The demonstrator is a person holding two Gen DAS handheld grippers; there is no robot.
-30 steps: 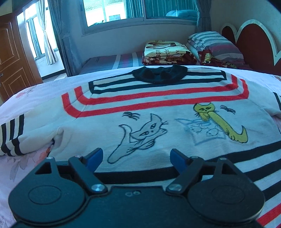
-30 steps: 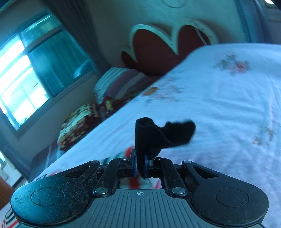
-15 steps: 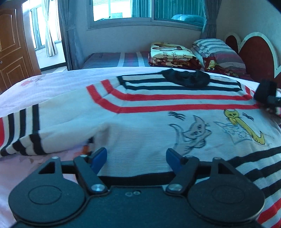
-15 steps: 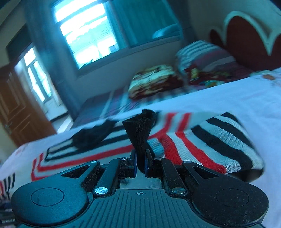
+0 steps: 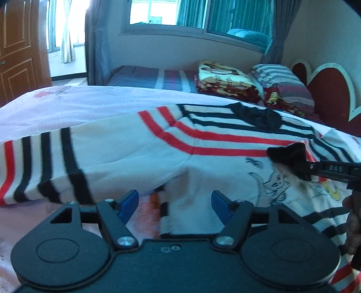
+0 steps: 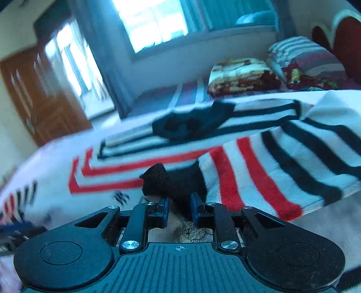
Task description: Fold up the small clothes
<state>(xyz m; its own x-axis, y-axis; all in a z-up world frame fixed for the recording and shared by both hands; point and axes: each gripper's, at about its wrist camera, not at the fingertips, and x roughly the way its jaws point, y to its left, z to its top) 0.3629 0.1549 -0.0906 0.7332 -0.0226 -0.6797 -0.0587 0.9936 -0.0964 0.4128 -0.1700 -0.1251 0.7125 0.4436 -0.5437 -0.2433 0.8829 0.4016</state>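
On the bed [image 5: 67, 106], a striped sweater [image 5: 140, 155] lies spread flat across the pale flowered cover, white with red and black bands and cat drawings on its front. Its black collar [image 5: 257, 117] sits at the far side, toward the window [image 5: 171, 11]. One sleeve [image 5: 40, 166] stretches out to the left, its end banded in black and red. The other sleeve [image 6: 282, 166] is folded over the body from the right, and its black cuff [image 6: 171, 182] stands up between the pads of the right gripper [image 6: 179, 208].

The right gripper's jaws have just been opening; the cuff stands in the gap, but a clear space shows beside each blue pad, so the grip looks released. In the left wrist view the same gripper [image 5: 300, 168] reaches in from the right edge over the sweater's chest.

The left gripper [image 5: 174, 202] hovers near the sweater's lower left part, below the armpit. Its jaws stand wide apart and have just been closing a little; nothing is pinched between them.

Beyond the bed, a folded blanket [image 5: 223, 78] and a striped pillow [image 5: 282, 78] lie near a red headboard [image 5: 327, 90]. A wooden door [image 5: 20, 51] stands at the far left.
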